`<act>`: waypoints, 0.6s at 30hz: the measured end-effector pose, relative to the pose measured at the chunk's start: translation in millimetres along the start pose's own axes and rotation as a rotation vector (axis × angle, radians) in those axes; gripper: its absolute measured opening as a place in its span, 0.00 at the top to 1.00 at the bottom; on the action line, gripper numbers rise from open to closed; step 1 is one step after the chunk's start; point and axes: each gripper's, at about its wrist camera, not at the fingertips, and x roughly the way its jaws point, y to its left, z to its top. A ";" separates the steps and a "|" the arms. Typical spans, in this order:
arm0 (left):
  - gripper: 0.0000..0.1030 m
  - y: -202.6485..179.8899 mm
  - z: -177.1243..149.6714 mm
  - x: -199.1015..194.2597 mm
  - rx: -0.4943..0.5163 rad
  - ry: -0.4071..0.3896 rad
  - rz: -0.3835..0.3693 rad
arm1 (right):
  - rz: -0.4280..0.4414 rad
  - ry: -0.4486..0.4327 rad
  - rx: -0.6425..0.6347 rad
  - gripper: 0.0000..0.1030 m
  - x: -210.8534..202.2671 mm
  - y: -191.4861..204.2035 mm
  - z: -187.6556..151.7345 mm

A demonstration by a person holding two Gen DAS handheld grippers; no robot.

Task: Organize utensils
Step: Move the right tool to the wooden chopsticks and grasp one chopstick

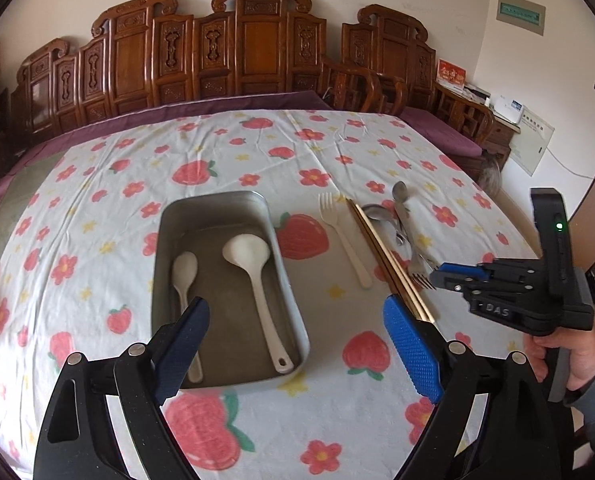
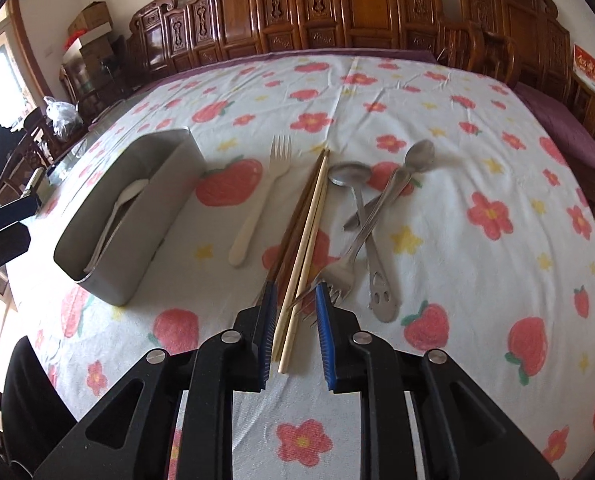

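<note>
Table draped in white cloth with strawberry and flower print, carved wooden bench behind it.
Metal tray, rectangular, left of centre on the cloth; holds 2 white pieces: large ladle-type spoon on the right side, smaller white spoon on the left, both bowl-end away from camera.
Left gripper above near end of tray, jaws spread wide, nothing between pads.
Right gripper low over the loose pile, jaws parted narrowly; near ends of chopsticks lie in the gap, but cannot tell whether pads press on them. Same gripper seen from left wrist view at the right edge, held by a hand.
Loose utensils on cloth right of tray, in order from tray outward:
- white plastic fork, tines away, well apart from tray
- chopsticks, 1 pale and at least 1 dark, side by side
- metal fork, tines toward camera, just beside right pad
- 2 metal spoons, handles crossing each other and the fork.
</note>
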 end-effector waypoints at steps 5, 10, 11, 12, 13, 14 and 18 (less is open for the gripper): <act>0.17 -10.1 -7.4 2.5 0.017 0.010 -0.006 | -0.023 0.028 0.010 0.81 10.9 1.4 -6.0; 0.17 -14.3 -10.0 3.1 0.026 0.015 -0.009 | -0.074 0.034 -0.054 0.86 6.5 18.2 -8.0; 0.17 -14.8 -10.5 3.1 0.027 0.015 -0.008 | -0.076 0.038 -0.054 0.86 7.5 18.4 -8.1; 0.17 -15.5 -11.2 3.5 0.029 0.018 -0.008 | -0.079 0.048 -0.047 0.86 9.0 17.7 -9.3; 0.17 -15.7 -11.7 3.7 0.029 0.020 -0.009 | -0.080 0.060 -0.036 0.86 11.3 15.7 -10.7; 0.17 -16.0 -12.2 4.0 0.029 0.021 -0.010 | -0.081 0.068 -0.030 0.87 13.1 14.1 -11.5; 0.17 -19.0 -15.6 3.6 0.036 0.026 -0.011 | -0.077 0.084 -0.002 0.88 18.3 6.4 -15.3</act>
